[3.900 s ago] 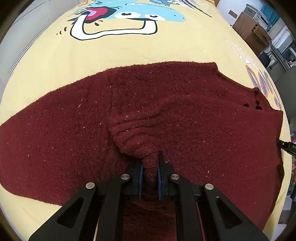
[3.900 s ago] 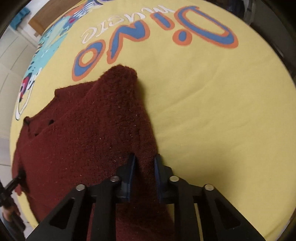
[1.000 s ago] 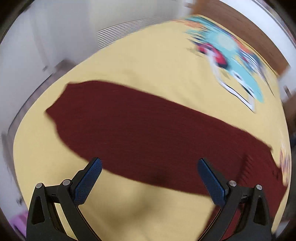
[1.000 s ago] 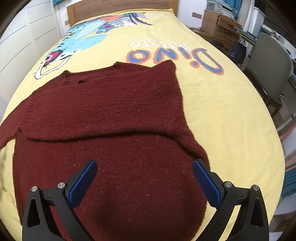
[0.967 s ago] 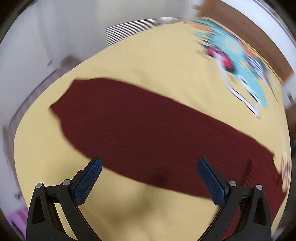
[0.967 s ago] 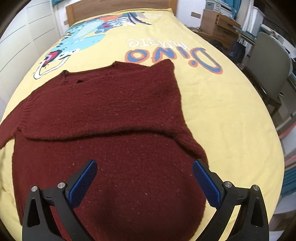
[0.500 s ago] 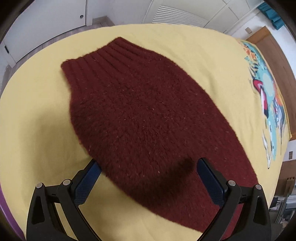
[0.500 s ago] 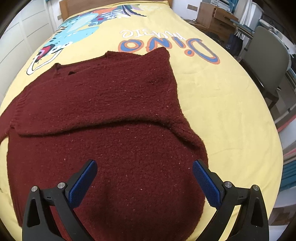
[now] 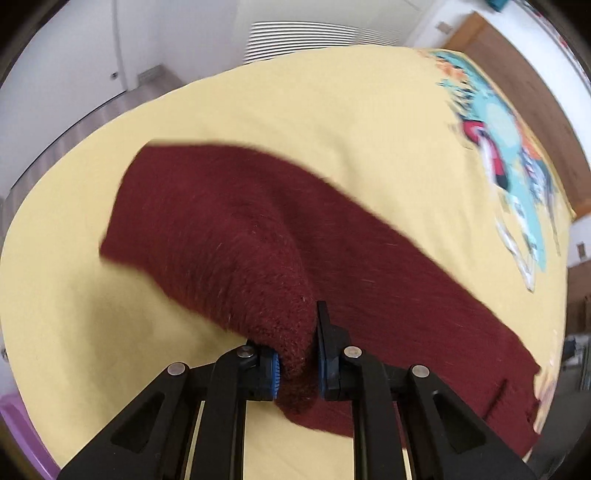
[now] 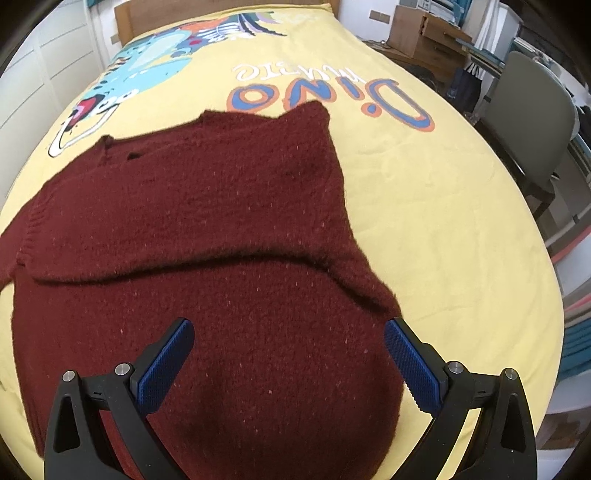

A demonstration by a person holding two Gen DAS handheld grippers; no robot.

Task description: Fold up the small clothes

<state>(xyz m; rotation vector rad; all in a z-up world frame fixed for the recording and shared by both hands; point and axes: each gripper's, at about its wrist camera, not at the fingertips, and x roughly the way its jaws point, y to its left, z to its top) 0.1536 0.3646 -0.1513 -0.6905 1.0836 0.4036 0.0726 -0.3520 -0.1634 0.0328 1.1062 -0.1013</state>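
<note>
Item: dark red knitted sweater (image 10: 207, 258), small, fuzzy weave. Location: spread on a bed under a yellow bedspread (image 10: 436, 229) printed with a cartoon dinosaur (image 10: 155, 55) and orange-and-blue "Dino" lettering (image 10: 332, 96). Condition: one sleeve folded across the chest, forming a horizontal edge over the body; the other sleeve (image 9: 236, 229) stretches away to the side, over the yellow cloth.

Left claw (image 9: 297, 363): jaws have just been closing; now pinched tight on a bunched ridge of that outstretched sleeve, the knit rising in a hump between the blue pads (image 9: 274, 369). The left wrist view is slightly blurred.

Right claw (image 10: 284, 363): jaws spread wide, holding nothing, poised above the sweater's lower body near its right-hand edge; whether the fingertips touch the knit cannot be told.

Surroundings: wooden headboard (image 10: 125, 13) at the far end of the bed; grey chair (image 10: 532, 125) beside the bed on the right; cardboard box (image 10: 417, 33) beyond it; white wall with a slatted vent (image 9: 306, 38) in the left wrist view.
</note>
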